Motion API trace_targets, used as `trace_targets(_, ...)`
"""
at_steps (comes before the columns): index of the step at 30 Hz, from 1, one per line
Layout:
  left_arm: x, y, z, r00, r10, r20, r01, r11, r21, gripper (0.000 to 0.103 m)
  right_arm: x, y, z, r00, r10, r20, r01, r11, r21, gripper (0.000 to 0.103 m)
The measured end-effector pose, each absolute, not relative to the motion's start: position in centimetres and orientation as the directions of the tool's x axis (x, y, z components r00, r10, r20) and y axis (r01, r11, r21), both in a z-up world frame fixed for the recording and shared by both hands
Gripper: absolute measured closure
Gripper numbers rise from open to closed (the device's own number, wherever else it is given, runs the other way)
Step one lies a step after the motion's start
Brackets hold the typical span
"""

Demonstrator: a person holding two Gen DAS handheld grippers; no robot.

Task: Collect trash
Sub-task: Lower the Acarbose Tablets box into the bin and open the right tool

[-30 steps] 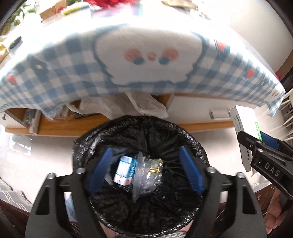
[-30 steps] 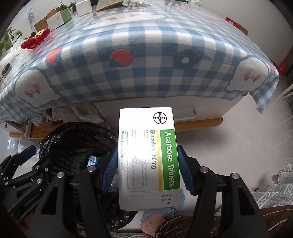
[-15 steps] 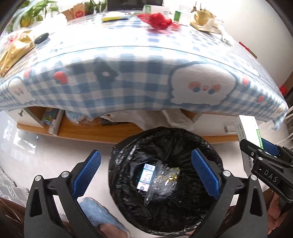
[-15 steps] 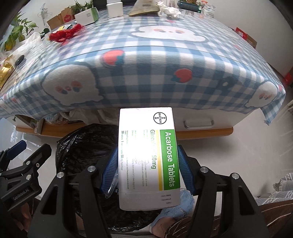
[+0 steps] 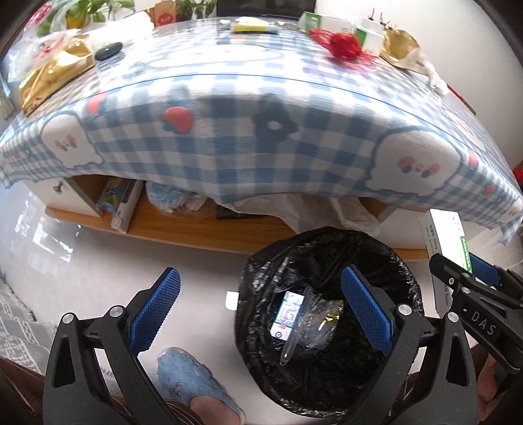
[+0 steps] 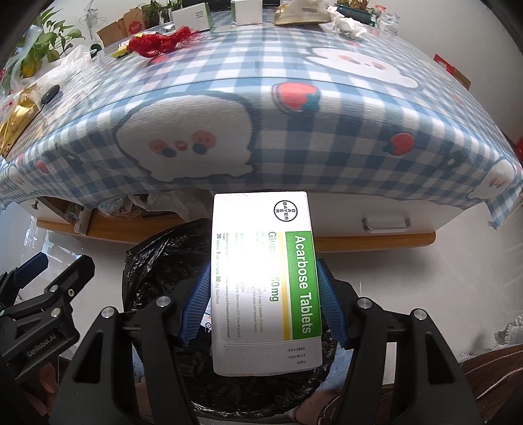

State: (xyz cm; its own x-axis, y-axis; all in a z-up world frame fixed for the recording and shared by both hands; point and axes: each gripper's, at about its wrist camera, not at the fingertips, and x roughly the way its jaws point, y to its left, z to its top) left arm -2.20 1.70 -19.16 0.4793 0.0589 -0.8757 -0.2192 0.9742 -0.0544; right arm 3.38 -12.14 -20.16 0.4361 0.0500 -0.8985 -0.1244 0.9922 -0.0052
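Observation:
My right gripper (image 6: 261, 300) is shut on a white and green Acarbose tablet box (image 6: 264, 284) and holds it over the black-lined trash bin (image 6: 157, 268). The box also shows in the left wrist view (image 5: 446, 238), at the bin's right. My left gripper (image 5: 261, 310) is open and empty, above the bin's left rim. The bin (image 5: 330, 248) holds a small blue and white carton (image 5: 287, 310) and a clear plastic wrapper (image 5: 313, 323).
A low table with a blue checked cloth (image 5: 228, 130) stands behind the bin, with a wooden shelf (image 5: 183, 229) under it. On top lie a red net (image 5: 343, 44), boxes (image 6: 193, 14), a gold bag (image 5: 52, 75) and crumpled paper (image 6: 346, 24). A blue slipper (image 5: 193, 382) is below.
My left gripper has opened wide and drawn back up and to the left from the bin. My right gripper has carried the box left, over the bin.

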Motion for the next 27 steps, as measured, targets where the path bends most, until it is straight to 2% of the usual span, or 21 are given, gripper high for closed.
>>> trace_targets(17,-1.8,4.8,-19.8,0.488,0.067,-0.87,-0.234,0.971,-0.057,0.006,4.1,-9.5,-23.7,0.417,0.037,-0.908,-0.137,0.99,-0.022,0.044)
trace_targets(27,-1.7,4.7,-19.7,0.489,0.066,-0.87,-0.235,0.97,-0.059,0.006,4.0,-9.0,-23.8,0.419,0.039,-0.907,-0.166,0.986,-0.034,0.043)
